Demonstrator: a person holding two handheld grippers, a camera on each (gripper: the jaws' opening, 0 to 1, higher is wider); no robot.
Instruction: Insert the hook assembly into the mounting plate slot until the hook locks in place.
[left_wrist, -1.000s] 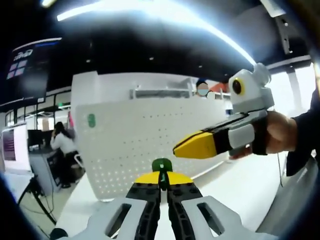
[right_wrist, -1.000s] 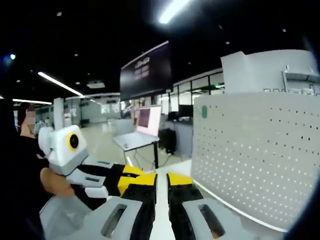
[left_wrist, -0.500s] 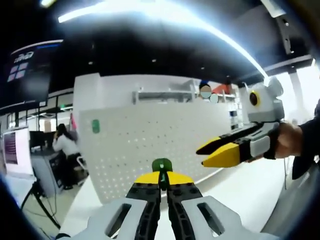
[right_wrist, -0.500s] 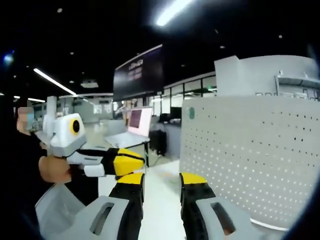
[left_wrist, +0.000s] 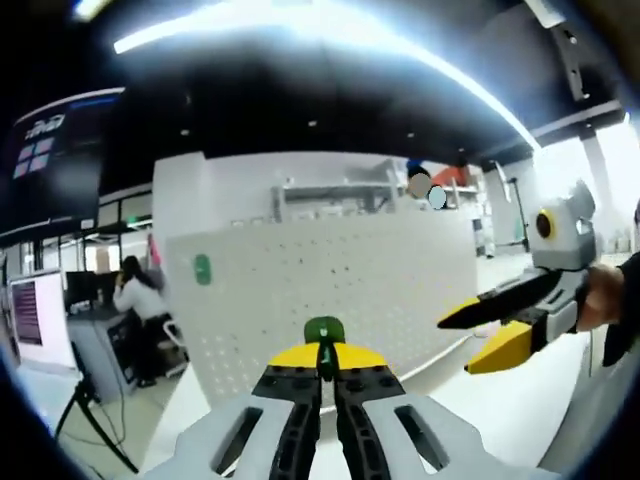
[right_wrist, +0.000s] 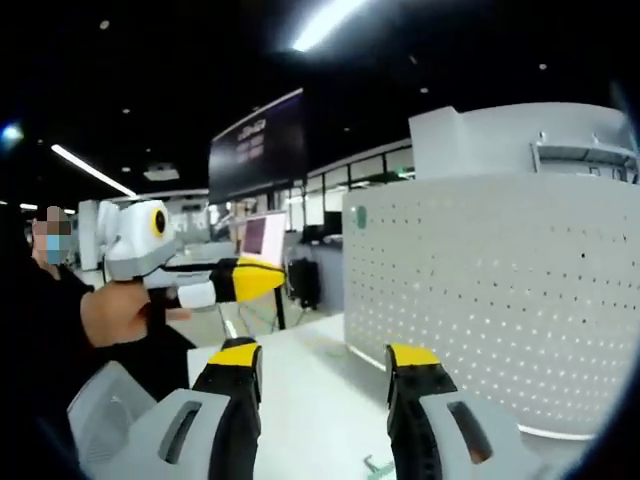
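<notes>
Two yellow-tipped jaws of the left gripper (left_wrist: 320, 368) are closed at the bottom centre of the left gripper view, pinching a small green hook (left_wrist: 323, 332) whose rounded top pokes up just above the tips. Beyond them stands a white pegboard (left_wrist: 330, 290) across the middle of the frame, carrying a small green tag (left_wrist: 202, 268) near its upper left corner; any writing on the tag is too blurred to read. At the right edge, the right gripper (left_wrist: 487, 338) is held in a hand (left_wrist: 606, 298), its jaws spread wide and empty.

In the right gripper view those jaws rise far apart at the bottom, above a white table (right_wrist: 310, 390). At left the left gripper shows side-on. A dark hanging screen (right_wrist: 255, 145) at upper centre bears illegible writing, and a laptop (right_wrist: 262, 238) sits below it.
</notes>
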